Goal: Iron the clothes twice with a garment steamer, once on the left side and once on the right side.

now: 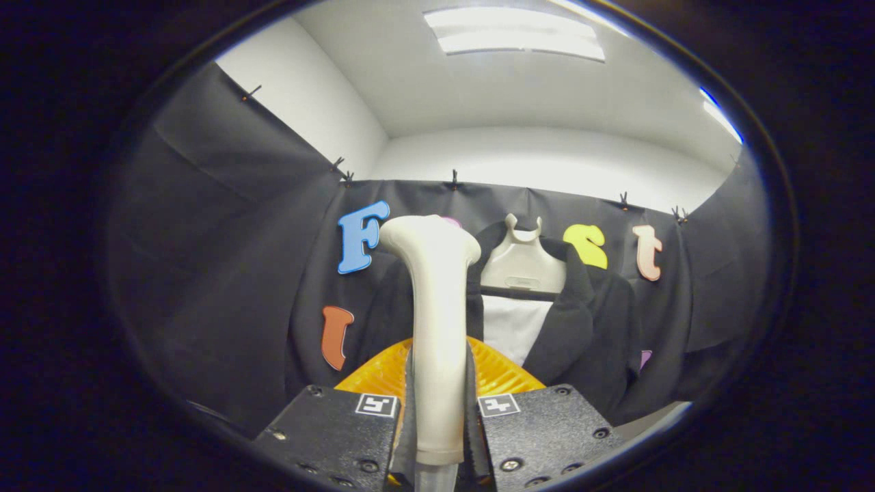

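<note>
The tongs pinch the steamer by its handle, upright between both fingers; the jacket hangs on its hanger beyond, against the far wall; a loose grip could let the head twist off the cloth.

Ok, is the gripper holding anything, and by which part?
Yes: the gripper is shut on the garment steamer, clamping the lower handle, head upright.
</note>
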Action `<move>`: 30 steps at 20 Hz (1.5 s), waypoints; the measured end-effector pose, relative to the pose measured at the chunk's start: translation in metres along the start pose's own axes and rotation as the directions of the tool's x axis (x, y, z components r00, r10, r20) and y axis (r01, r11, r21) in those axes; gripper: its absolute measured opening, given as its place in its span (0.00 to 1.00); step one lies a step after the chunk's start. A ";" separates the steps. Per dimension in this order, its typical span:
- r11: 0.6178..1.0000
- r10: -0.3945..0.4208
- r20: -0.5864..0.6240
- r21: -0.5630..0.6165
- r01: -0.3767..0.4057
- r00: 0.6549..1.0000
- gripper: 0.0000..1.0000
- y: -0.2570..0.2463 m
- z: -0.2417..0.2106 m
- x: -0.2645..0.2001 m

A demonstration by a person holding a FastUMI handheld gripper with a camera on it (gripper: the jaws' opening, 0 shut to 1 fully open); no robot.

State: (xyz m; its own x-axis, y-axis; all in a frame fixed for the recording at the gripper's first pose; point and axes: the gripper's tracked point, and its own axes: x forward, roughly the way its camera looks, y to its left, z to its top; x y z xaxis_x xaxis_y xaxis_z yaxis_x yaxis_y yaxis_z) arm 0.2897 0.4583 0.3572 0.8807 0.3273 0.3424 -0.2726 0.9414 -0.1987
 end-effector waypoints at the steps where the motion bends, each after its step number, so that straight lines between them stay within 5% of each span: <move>1: 1.000 -0.006 0.011 -0.006 0.006 1.000 0.30 0.000 0.004 0.008; 8: 0.997 -0.052 0.004 -0.063 0.052 0.999 0.30 -0.003 -0.006 0.034; 30: 0.990 -0.089 -0.181 -0.125 0.067 0.980 0.30 -0.009 -0.095 -0.024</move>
State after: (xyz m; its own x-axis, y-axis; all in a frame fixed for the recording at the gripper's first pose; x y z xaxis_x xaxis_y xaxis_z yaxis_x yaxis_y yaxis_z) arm 0.3076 0.4337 0.2634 0.9569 0.2220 0.1872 -0.1625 0.9436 -0.2886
